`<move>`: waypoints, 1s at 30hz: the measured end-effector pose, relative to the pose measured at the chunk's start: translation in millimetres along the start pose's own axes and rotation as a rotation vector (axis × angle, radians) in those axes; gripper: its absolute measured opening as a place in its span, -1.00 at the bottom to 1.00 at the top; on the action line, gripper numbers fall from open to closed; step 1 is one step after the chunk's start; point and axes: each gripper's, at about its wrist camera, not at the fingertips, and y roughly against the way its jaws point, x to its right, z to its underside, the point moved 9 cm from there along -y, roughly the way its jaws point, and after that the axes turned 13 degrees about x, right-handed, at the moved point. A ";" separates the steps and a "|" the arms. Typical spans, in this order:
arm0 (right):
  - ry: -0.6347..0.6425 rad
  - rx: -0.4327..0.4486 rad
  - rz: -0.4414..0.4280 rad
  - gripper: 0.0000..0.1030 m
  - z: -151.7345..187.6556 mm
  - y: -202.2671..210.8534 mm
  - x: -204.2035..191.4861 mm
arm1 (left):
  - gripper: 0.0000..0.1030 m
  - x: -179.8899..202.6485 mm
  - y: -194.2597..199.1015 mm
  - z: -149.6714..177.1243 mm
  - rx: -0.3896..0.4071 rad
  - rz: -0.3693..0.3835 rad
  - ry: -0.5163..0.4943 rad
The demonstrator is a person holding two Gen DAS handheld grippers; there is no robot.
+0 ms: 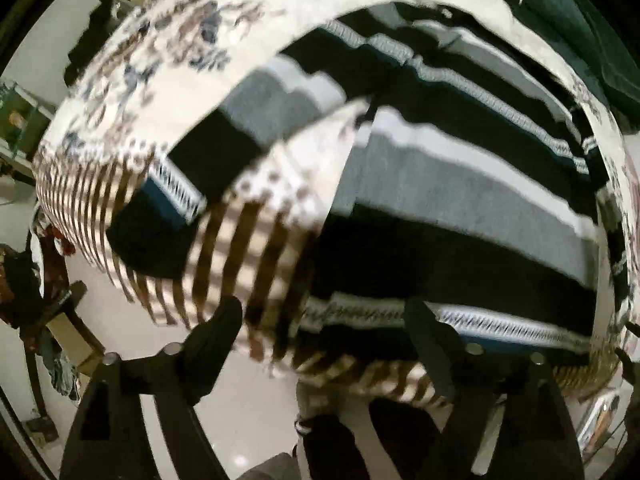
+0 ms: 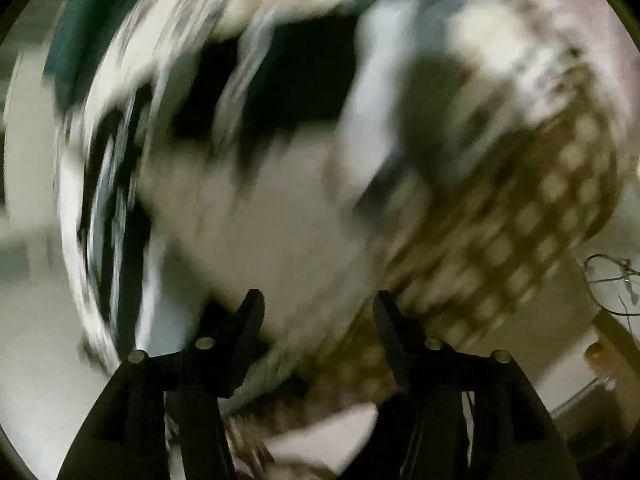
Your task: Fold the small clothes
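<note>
Two grippers, both wide open and holding nothing. My left gripper (image 1: pixel 320 320) hangs over the near edge of the striped garment (image 1: pixel 460 208), black, grey and white bands, lying on the patterned cloth (image 1: pixel 152 52) that covers the table; the sleeve (image 1: pixel 200 152) stretches off to the left. My right gripper (image 2: pixel 318 308) looks down on a heavily blurred view: dark and white fabric above, checked cloth edge to the right.

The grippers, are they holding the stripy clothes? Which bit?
No. The left gripper and right gripper both stand open with nothing pinched. The striped garment lies on the patterned tablecloth.
</note>
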 end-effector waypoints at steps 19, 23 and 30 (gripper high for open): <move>-0.111 0.251 -0.098 -0.84 -178.5 -23.2 -5.9 | 0.61 174.7 -59.1 -57.7 0.009 0.110 -0.170; -0.081 0.196 -0.063 -0.80 -190.1 -41.9 -4.8 | 0.61 174.9 -64.9 -61.5 -0.020 0.104 -0.150; -0.002 0.142 0.116 -0.21 -175.0 -31.7 -14.9 | 0.61 157.0 -57.1 -104.8 0.005 0.067 -0.131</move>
